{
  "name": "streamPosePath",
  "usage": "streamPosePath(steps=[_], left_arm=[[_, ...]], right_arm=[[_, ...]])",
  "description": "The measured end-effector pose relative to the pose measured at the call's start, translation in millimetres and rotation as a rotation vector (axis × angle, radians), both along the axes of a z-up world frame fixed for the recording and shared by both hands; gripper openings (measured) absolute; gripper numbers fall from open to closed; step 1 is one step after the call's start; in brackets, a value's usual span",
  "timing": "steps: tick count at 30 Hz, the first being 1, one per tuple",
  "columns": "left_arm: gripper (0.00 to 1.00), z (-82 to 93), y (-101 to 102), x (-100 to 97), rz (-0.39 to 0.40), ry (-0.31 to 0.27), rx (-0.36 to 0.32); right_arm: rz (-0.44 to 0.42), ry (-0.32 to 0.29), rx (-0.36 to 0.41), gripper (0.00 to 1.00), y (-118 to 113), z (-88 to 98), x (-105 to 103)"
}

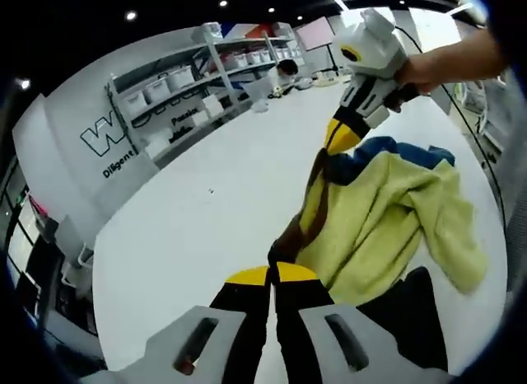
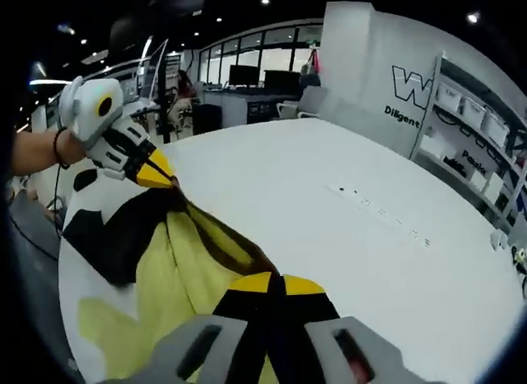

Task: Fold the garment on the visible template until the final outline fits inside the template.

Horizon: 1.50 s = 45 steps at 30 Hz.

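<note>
1. The left gripper (image 1: 272, 273) has its jaws closed on the brown edge of the garment (image 1: 387, 219).
2. The right gripper (image 2: 278, 283) is likewise clamped on that same dark edge, which runs taut between the two tools.
3. The yellow-green garment, with blue at its far side, hangs from that edge down onto the white table (image 1: 206, 211).
4. Black template (image 2: 115, 231) patches lie on the table under the garment.
5. Shelves (image 1: 189, 87) stand beyond the table.
</note>
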<state>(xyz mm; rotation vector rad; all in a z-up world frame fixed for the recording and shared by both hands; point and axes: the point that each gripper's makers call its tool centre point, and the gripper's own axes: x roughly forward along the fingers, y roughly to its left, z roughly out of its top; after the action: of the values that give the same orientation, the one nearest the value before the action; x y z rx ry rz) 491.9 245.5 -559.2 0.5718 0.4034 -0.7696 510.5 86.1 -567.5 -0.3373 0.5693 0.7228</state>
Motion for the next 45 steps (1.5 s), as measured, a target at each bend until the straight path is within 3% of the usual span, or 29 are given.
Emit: streamPosePath(steps=[13,14,17,21,23,26,35,37,39,41,43,44,45], left_arm=[[0.00,-13.3,-4,43.3,0.074,0.076,-0.006],[0.00,-14.7,-5,48.4,0.104,0.077,-0.034],[0.00,-23.7,-5,52.1,0.182,0.128,-0.093],[0.00,-32.6,-5,60.4,0.208,0.124,-0.069],[0.00,-40.6,-7,60.5,0.228,0.175,-0.102],[0.00,-50.4,-3,64.2,0.254,0.179,-0.076],[0.00,-58.7,1,63.8,0.307,0.200,-0.067],[0.04,-59.0,4,64.0,0.302,0.194,-0.051],[0.13,-53.9,14,69.6,0.376,0.193,-0.100],[0.16,-50.1,15,69.3,0.362,0.193,-0.112],[0.15,-40.7,18,67.8,0.379,0.192,-0.168],[0.16,-35.1,18,67.1,0.412,0.207,-0.238],[0.16,-32.3,20,65.9,0.410,0.204,-0.231]], right_arm=[[-0.122,0.023,0.012,0.00,-8,-9.8,34],[-0.171,0.028,0.015,0.00,-12,-12.2,38],[-0.194,0.035,0.016,0.00,-13,-17.5,45],[-0.202,0.032,-0.009,0.00,-11,-22.7,53],[-0.213,0.045,-0.014,0.00,-8,-24.3,51],[-0.236,0.039,-0.048,0.00,-9,-28.8,54],[-0.250,0.045,-0.060,0.00,-5,-37.6,53],[-0.255,0.038,-0.074,0.00,-7,-38.6,53],[-0.244,0.021,-0.078,0.00,-8,-37.1,52],[-0.266,0.022,-0.086,0.07,-13,-35.3,52],[-0.348,0.015,-0.116,0.21,-30,-31.4,52],[-0.356,0.001,-0.082,0.27,-30,-26.6,52],[-0.364,-0.009,-0.067,0.30,-31,-23.8,51]])
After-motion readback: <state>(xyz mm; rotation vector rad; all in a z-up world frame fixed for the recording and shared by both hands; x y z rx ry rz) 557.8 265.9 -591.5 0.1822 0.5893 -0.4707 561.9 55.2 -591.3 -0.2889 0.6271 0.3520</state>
